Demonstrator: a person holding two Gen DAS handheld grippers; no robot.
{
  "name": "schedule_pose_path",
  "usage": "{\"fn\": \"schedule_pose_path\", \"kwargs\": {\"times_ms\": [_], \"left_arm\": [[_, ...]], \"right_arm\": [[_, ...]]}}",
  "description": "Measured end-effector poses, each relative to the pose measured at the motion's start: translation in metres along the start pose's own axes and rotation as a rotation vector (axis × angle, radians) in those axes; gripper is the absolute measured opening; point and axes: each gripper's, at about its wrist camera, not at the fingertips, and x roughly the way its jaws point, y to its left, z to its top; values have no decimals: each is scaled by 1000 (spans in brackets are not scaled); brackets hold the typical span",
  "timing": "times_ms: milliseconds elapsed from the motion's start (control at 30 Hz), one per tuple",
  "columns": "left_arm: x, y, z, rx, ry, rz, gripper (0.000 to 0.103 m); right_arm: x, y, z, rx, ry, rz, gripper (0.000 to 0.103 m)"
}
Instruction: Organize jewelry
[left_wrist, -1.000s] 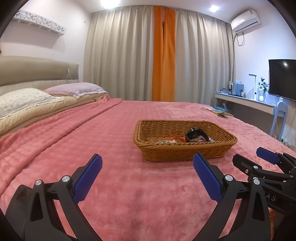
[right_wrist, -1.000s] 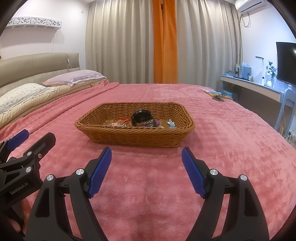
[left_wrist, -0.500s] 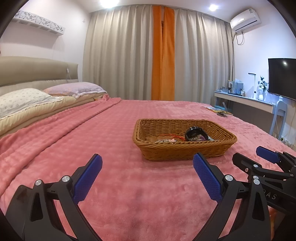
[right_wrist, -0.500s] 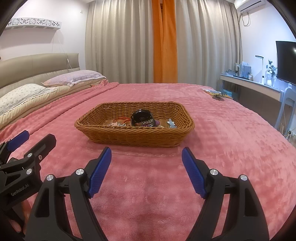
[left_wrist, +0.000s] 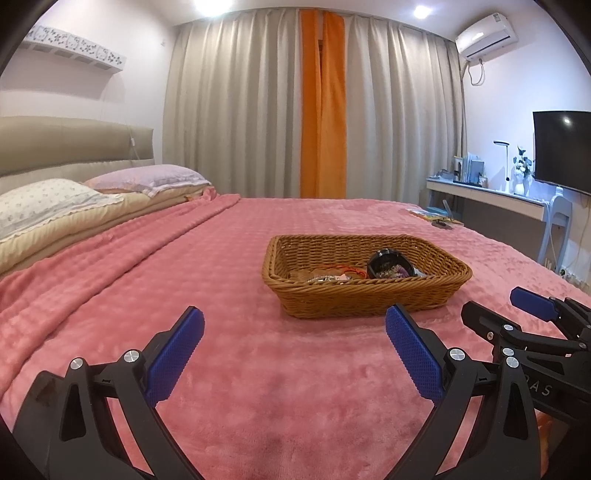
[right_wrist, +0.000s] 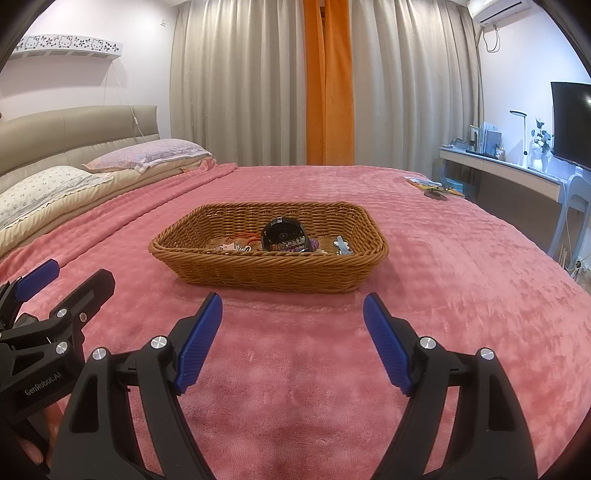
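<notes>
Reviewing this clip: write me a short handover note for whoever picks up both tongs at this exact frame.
Left tongs: open, empty, hovering over the pink blanket, short of the basket.
Right tongs: open, empty, also short of the basket.
Wicker basket sits mid-bed; inside lie a round black case with beaded pieces beside it, a tangle of small jewelry to its left, and a pale clip-like piece to its right.
Done: nothing visibly sorted yet.
Left: reach in, separate and arrange the pieces.
</notes>
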Motion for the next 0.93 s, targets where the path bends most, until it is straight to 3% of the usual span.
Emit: {"fn": "schedule_pose_path", "kwargs": {"times_ms": [933], "left_arm": [[4, 8, 3, -10, 11, -1, 96]], "right_arm": [[1, -1, 0, 2, 2, 0, 75]]}}
